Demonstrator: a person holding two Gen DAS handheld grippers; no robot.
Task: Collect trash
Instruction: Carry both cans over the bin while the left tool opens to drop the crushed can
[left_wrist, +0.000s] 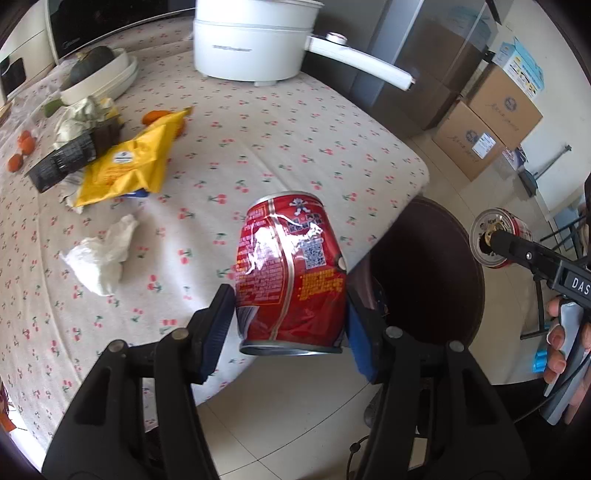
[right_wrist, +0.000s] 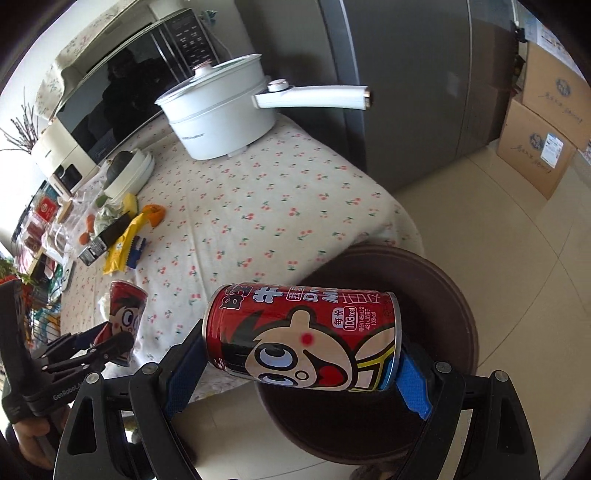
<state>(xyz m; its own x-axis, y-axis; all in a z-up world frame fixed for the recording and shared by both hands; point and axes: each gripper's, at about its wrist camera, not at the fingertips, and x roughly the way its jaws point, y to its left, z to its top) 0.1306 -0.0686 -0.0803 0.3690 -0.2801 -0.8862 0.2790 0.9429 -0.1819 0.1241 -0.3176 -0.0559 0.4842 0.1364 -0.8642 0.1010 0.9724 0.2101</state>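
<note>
Two red cans were in my grip: my left gripper (left_wrist: 291, 310) had its jaws clamped on a dented can (left_wrist: 290, 269) held upright above the table edge (left_wrist: 406, 192). Further right, my right gripper (right_wrist: 299, 362) pinched a cartoon-faced can (right_wrist: 303, 336) sideways by its ends, over the dark round bin (right_wrist: 436, 295) beside the table.

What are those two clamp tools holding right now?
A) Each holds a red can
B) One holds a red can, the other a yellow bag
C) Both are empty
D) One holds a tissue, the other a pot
A: the left gripper is shut on a dented can, and the right gripper clamps another red can end to end.
</note>
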